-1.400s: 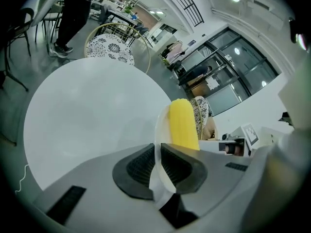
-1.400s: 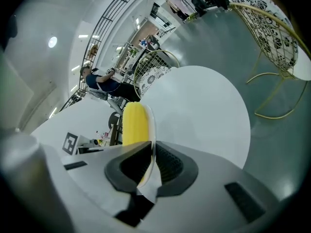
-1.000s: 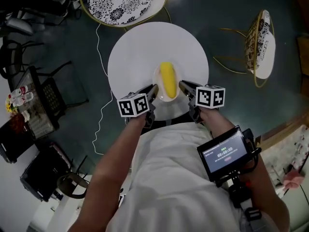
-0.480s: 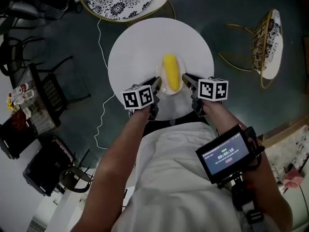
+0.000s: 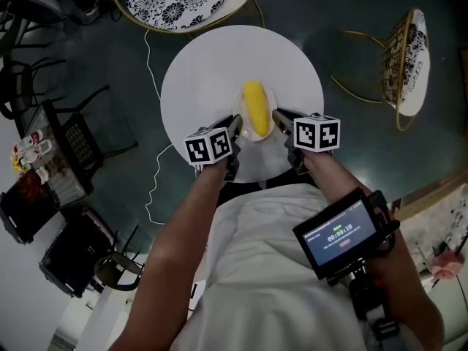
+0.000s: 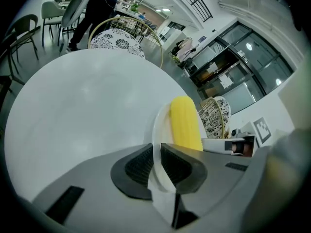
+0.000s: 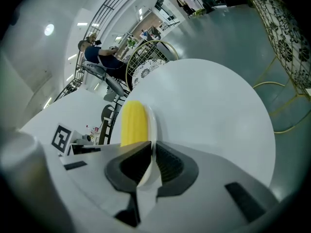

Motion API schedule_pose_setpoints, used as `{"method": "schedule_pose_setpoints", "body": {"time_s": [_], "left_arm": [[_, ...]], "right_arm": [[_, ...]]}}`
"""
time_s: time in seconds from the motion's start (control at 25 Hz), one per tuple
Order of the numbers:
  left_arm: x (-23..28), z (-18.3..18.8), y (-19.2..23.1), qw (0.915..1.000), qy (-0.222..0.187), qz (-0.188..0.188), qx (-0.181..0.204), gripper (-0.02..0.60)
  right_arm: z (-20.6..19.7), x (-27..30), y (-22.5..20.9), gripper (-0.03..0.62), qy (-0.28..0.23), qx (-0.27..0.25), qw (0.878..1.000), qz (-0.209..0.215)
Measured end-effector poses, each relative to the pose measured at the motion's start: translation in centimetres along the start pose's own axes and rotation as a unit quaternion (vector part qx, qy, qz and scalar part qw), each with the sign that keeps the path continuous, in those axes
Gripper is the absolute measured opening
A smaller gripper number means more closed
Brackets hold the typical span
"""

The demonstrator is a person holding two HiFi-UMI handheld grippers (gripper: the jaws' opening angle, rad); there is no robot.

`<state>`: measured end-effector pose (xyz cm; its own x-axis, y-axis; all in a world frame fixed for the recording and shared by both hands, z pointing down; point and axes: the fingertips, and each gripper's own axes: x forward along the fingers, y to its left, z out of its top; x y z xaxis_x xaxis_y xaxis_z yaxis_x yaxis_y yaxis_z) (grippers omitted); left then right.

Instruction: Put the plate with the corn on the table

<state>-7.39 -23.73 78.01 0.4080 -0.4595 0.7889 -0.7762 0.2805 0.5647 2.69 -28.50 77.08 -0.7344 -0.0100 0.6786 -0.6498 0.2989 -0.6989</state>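
Now, plate (image 6: 159,130) edges inside both tools (image 5: 234,126) (image 5: 278,117).

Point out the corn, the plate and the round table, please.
corn (image 5: 254,108), head view, middle of the cob.
plate (image 6: 158,127), left gripper view, its near rim.
table (image 5: 197,79), head view, bare top left of the plate.

Left tool (image 6: 156,163) clamped on plate (image 6: 157,130) rim, yellow corn (image 6: 185,123) on it (lying lengthwise), white table (image 6: 82,101) beyond
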Motion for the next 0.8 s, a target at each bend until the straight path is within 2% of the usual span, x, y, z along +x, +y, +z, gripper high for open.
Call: {"method": "schedule_pose_setpoints", "body": {"time_s": [0.52, 0.68, 0.8], "left_arm": [[1.4, 0.8, 0.5, 0.9999, -0.003, -0.009, 0.009, 0.043], [0.9, 0.5, 0.3, 0.9996, -0.011, -0.005, 0.024, 0.043], [-0.4, 0.2, 0.2, 0.9992, -0.028, -0.005, 0.027, 0.043]], "right_arm": [[0.6, 1.5, -1.4, 0.04, 0.001, 0.004, 1.0, -0.001], [0.3, 1.6, -0.6, 0.04, -0.002, -0.028, 1.0, -0.004], [0.0, 1.2, 0.6, 0.04, -0.023, -0.044, 0.999, -0.005]]}}
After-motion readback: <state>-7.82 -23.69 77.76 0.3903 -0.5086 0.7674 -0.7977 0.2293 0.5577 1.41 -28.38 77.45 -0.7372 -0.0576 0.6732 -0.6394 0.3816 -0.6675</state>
